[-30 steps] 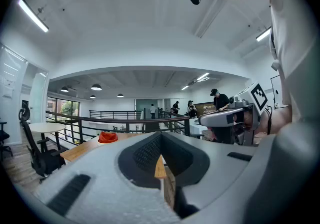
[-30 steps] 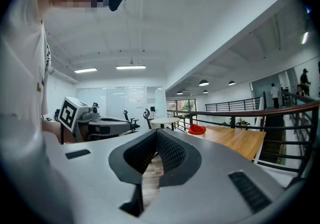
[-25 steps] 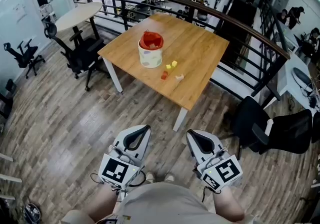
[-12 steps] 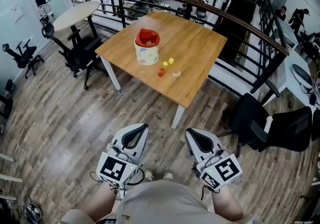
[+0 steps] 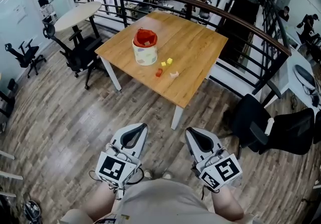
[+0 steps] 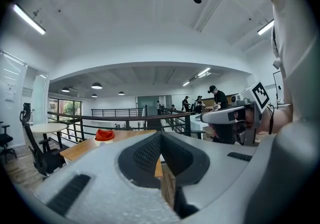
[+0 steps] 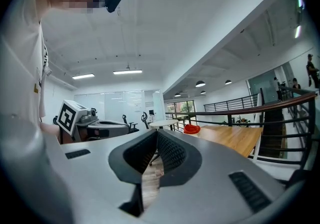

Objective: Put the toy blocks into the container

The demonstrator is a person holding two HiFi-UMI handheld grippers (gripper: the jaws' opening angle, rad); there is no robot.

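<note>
A cream container (image 5: pixel 144 51) with a red rim and red contents stands on a wooden table (image 5: pixel 195 42), far ahead of me. Beside it on the tabletop lie two yellow blocks (image 5: pixel 166 62), a red block (image 5: pixel 159 72) and a pale block (image 5: pixel 174 74). My left gripper (image 5: pixel 142 126) and right gripper (image 5: pixel 190 131) are held side by side near my body, over the plank floor, well short of the table. Both are shut with nothing in them. The container (image 6: pixel 104 135) shows small beyond the left gripper (image 6: pixel 160 136), and the container (image 7: pixel 191 129) also beyond the right gripper (image 7: pixel 156 136).
A black office chair (image 5: pixel 80 53) stands at the table's left side and another black chair (image 5: pixel 268 128) on the floor to the right. A dark curved railing (image 5: pixel 215 10) runs behind the table. A round white table (image 5: pixel 75 15) is at the far left.
Both grippers have edged slightly forward toward the table. The table with the container and blocks sits slightly further left and up in the head view. The jaws stay shut.
</note>
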